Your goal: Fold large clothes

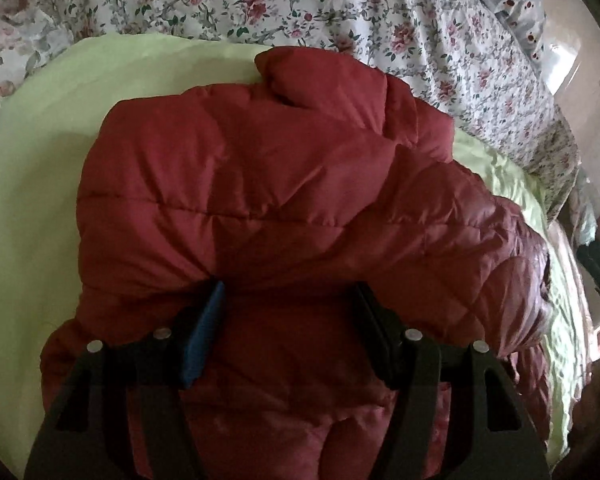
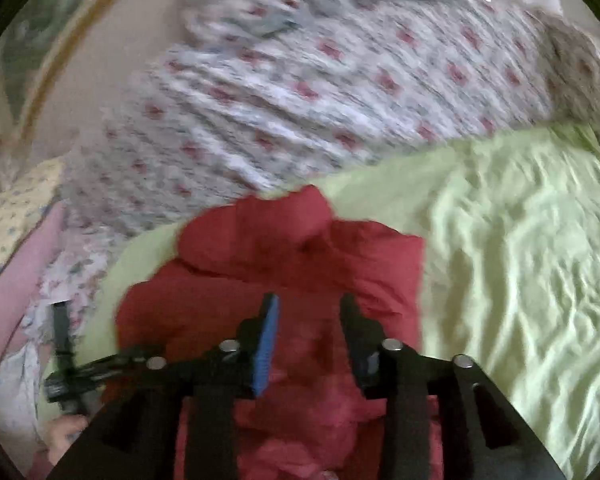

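A dark red quilted puffer jacket [image 1: 260,184] lies bunched on a pale green sheet [image 1: 40,168]. My left gripper [image 1: 290,292] is open, its fingers pressed into the jacket's puffy fabric with a thick fold between them. In the right wrist view the same jacket [image 2: 284,256] lies on the green sheet [image 2: 520,260]. My right gripper [image 2: 310,304] is open just above the jacket, with red fabric showing between the fingers. This view is motion-blurred. The left gripper's body shows at the lower left of the right wrist view [image 2: 80,376].
A floral bedspread [image 1: 300,8] covers the bed beyond the green sheet and also shows in the right wrist view [image 2: 320,80]. A pink and a yellow patterned pillow [image 2: 16,240] lie at the left. A wall and the bed edge [image 1: 572,80] are at the right.
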`<state>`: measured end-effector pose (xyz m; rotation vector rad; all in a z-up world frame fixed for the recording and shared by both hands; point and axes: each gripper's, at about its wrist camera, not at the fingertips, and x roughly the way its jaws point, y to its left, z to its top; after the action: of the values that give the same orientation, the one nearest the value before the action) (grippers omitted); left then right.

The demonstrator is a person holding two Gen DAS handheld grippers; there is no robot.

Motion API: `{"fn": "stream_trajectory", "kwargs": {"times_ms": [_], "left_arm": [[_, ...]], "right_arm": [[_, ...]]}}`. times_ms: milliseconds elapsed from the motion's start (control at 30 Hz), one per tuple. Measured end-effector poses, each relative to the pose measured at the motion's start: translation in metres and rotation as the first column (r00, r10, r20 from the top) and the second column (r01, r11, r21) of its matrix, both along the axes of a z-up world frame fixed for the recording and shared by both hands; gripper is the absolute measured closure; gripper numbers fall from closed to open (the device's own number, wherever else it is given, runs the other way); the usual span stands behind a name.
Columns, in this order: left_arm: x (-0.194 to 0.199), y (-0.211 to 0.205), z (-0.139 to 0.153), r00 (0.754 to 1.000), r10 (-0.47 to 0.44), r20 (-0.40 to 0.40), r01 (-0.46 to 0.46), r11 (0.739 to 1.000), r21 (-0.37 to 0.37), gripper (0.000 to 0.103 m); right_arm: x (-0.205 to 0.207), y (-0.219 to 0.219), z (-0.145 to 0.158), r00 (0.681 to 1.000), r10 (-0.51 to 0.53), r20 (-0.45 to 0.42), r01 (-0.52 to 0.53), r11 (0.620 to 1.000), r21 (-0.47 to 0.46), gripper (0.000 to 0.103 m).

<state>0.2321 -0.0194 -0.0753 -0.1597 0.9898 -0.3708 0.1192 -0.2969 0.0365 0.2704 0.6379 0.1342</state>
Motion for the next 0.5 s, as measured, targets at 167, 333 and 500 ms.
{"fn": "stream_trajectory", "kwargs": {"times_ms": [167, 333, 500], "left_arm": [[-0.001, -0.003, -0.001, 1.000, -0.009, 0.017, 0.008, 0.999, 0.038, 0.038], [-0.007, -0.008, 0.003, 0.998, -0.051, 0.025, 0.048, 0.993, 0.105, 0.038], [-0.021, 0.005, 0.025, 0.996, -0.046, 0.080, 0.036, 0.992, 0.122, 0.038]], "right_arm": [[0.033, 0.038, -0.056, 0.984, 0.049, -0.169, -0.069, 0.991, -0.118, 0.061], [0.044, 0.013, -0.095, 0.973, -0.056, -0.223, 0.020, 0.987, -0.160, 0.069], [0.044, 0.002, -0.089, 0.972, -0.069, -0.225, 0.033, 0.987, -0.157, 0.070]]}}
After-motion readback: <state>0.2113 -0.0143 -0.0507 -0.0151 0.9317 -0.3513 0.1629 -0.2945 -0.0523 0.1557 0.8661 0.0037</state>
